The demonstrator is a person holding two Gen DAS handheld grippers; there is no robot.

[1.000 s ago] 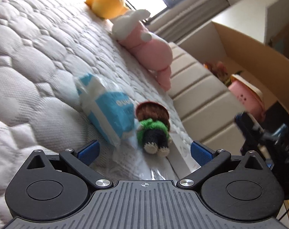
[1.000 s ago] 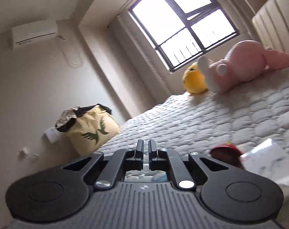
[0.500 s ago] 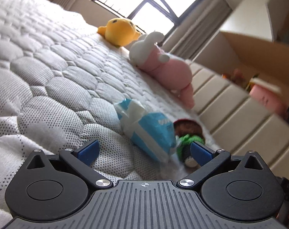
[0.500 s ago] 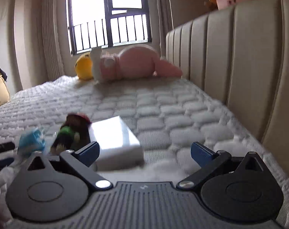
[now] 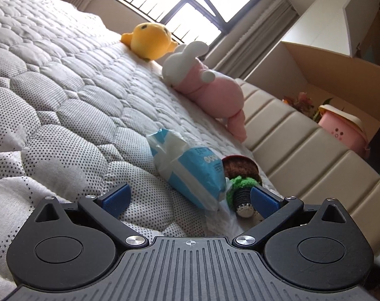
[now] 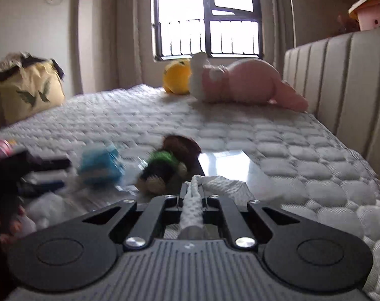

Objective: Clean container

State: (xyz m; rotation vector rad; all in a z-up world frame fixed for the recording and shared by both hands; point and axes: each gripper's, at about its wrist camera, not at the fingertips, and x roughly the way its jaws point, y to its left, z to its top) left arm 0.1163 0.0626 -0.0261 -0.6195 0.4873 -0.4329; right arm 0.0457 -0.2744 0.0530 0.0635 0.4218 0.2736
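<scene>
- The left gripper (image 5: 188, 197) is hovering low over the quilted mattress (image 5: 64, 105) with its blue fingers (image 5: 116, 195) spread wide and gripping nothing
- The blue tissue pack (image 5: 190, 168) is lying just ahead between those fingers, touching the knitted doll (image 5: 240, 183), which is sitting against the right-hand finger
- The clear container (image 6: 225, 165) is lying flat on the mattress just right of the doll (image 6: 164, 165) in the right wrist view
- The right gripper (image 6: 192, 193) is pinching a white cloth (image 6: 193, 208), its fingers closed on it, with the cloth trailing onto the container
- Half a second ago the right fingers were spread and empty; the left ones are staying wide, closer to the pack
</scene>
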